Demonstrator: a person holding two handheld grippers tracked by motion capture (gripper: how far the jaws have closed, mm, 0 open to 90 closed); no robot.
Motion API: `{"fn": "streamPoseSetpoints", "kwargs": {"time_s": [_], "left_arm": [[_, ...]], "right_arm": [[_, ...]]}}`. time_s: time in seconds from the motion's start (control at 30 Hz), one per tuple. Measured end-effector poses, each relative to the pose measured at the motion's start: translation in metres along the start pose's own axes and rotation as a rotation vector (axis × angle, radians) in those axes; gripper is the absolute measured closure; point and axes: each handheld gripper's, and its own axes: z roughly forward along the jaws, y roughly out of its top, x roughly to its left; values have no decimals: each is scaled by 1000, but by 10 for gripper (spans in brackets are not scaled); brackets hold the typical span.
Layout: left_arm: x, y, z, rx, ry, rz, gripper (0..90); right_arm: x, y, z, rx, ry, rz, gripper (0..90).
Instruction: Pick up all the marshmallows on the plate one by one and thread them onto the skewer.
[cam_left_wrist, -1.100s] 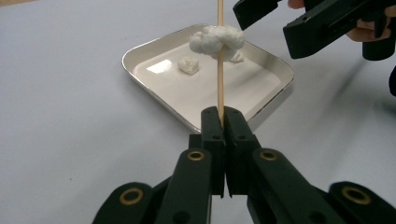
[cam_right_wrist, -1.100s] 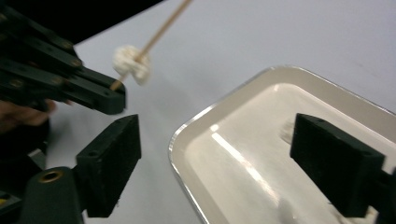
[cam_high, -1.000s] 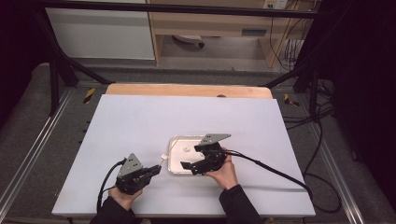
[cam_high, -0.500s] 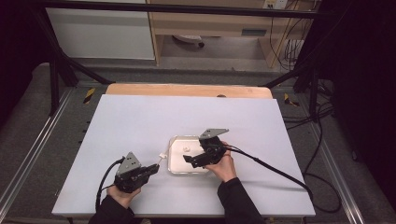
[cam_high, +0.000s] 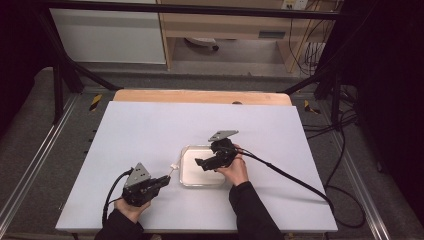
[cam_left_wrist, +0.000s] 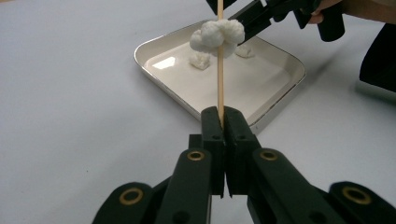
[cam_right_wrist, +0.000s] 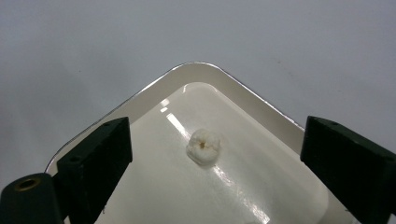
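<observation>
White table, skewering soft white lumps from a tray (cam_high: 186, 181).
Left gripper (cam_left_wrist: 223, 122) clamps the thin, brittle skewer (cam_left_wrist: 220, 65) low; right gripper (cam_right_wrist: 215, 154) gapes empty over a light, crushable lump (cam_right_wrist: 204, 146).

A big white table with one white tray on it.

The table (cam_high: 150, 135) has a wooden edge at the far side. The tray (cam_high: 186, 156) sits flat near the front, a bit right of the middle. Small white lumps (cam_right_wrist: 204, 146) lie in it.
</observation>
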Motion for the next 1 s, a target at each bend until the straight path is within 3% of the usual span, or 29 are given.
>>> {"fn": "streamPoseSetpoints", "kwargs": {"time_s": [0.27,0.5,1.0], "left_arm": [[0,0,1,1,-3,0,881],[-1,0,2,3,-6,-1,881],[-1,0,2,6,-8,2,881]], "right_arm": [[2,2,17,36,18,-38,292],[2,-2,21,66,19,-73,444],[3,-7,27,73,13,-114,571]]}}
